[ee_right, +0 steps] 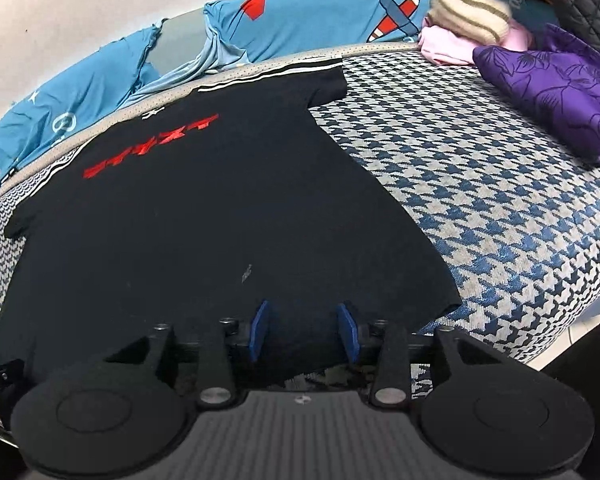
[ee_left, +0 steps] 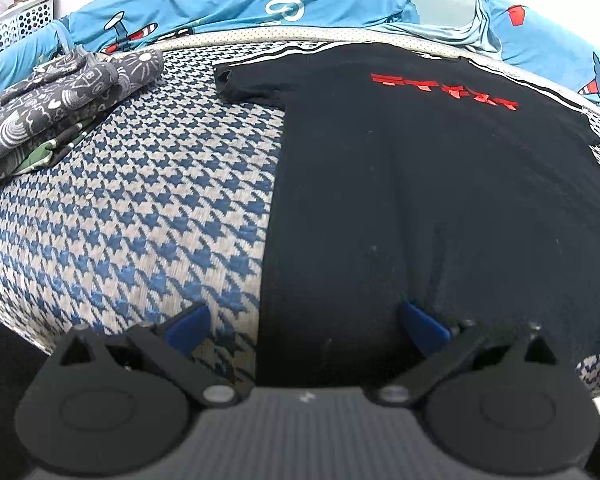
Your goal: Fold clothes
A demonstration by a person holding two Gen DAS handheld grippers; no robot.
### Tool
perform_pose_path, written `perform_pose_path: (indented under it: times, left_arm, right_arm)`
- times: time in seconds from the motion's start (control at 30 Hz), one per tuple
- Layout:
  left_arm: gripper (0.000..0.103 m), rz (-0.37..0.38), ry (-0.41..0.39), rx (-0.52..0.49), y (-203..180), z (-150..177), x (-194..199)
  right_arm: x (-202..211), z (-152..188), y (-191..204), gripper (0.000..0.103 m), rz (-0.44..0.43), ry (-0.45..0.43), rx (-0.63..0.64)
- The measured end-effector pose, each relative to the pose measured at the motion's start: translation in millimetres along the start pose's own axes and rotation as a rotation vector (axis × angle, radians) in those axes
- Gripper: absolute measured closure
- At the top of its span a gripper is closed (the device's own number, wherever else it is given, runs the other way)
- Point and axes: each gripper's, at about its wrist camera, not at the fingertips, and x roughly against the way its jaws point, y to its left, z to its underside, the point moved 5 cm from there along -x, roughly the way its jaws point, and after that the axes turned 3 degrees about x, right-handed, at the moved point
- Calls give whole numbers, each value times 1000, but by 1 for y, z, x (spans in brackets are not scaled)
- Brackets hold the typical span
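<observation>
Black T-shirt (ee_left: 420,200) with red print spread flat on the houndstooth bed (ee_left: 140,200), collar toward the blue airplane sheet (ee_left: 220,4). Left gripper (ee_left: 304,320) wide open over the shirt's side edge, holding nothing. Right gripper (ee_right: 304,332) partly open above the hem, fingers (ee_right: 259,330) gripping nothing. Folded gray clothes (ee_left: 60,96) stacked at left.

Black grippers (ee_left: 304,322) (ee_right: 304,332), blue-padded jaws, silver pivot screws.
</observation>
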Motion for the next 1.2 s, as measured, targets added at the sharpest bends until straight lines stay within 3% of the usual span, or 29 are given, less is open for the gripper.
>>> perform_pose_path:
  times: [0.2,0.3,0.4,0.5,0.6,0.97,1.2]
  left_arm:
    - [0,4,14,-9,-3,6,5]
    - [0,46,12,-45,-13,9,12]
    - [0,68,-35,-82,-23,10,24]
    - [0,84,-85,-93,-31,0,32]
    - [0,117,-70,-92,-42,-9,26]
    - [0,140,-26,-91,-74,-35,-11]
    - [0,110,-14,-128,-85,-35,-26]
  right_arm:
    - [0,5,-5,59,1,21,-1]
    - [1,10,-7,56,-5,50,-13]
    - [3,15,-11,56,-16,74,-46]
    - [11,10,-14,56,-11,20,-59]
    - [16,4,-9,56,-32,-39,-34]
    - [-6,-16,20,56,-77,-75,38]
    - [-22,-16,37,56,-31,-94,152]
